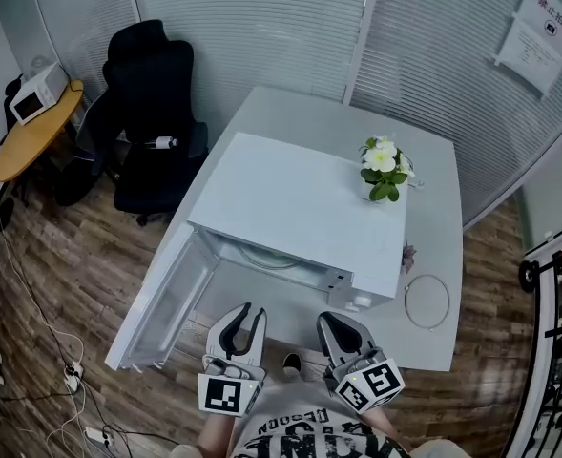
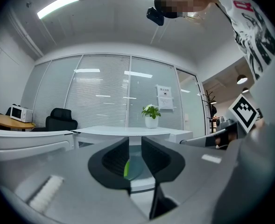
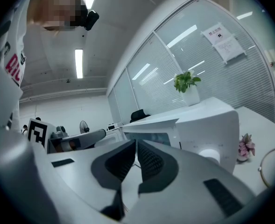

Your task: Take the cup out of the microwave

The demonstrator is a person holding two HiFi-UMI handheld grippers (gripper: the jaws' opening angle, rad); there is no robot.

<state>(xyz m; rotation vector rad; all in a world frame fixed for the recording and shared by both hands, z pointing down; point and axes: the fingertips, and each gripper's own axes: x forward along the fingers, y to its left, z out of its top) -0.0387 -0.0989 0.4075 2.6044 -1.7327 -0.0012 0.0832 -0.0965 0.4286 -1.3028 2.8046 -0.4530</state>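
The white microwave (image 1: 300, 198) stands on a white table (image 1: 433, 342) with its door (image 1: 166, 303) swung wide open to the left. Inside the cavity (image 1: 271, 260) I make out only a curved glass edge; no cup shows in the head view. My left gripper (image 1: 246, 313) is level in front of the opening, jaws apart. Through its gap in the left gripper view (image 2: 135, 146) a pale greenish glassy thing (image 2: 133, 166) shows; I cannot tell if it is the cup. My right gripper (image 1: 330, 322) (image 3: 136, 146) is beside it, shut on nothing, facing the microwave's front (image 3: 207, 125).
A potted flower (image 1: 385, 172) stands on top of the microwave. A thin ring (image 1: 426, 301) and a small pink flower (image 1: 408, 256) lie on the table at its right. A black office chair (image 1: 152, 113) and a round wooden table (image 1: 37, 132) are at the far left, with cables (image 1: 61, 370) on the floor.
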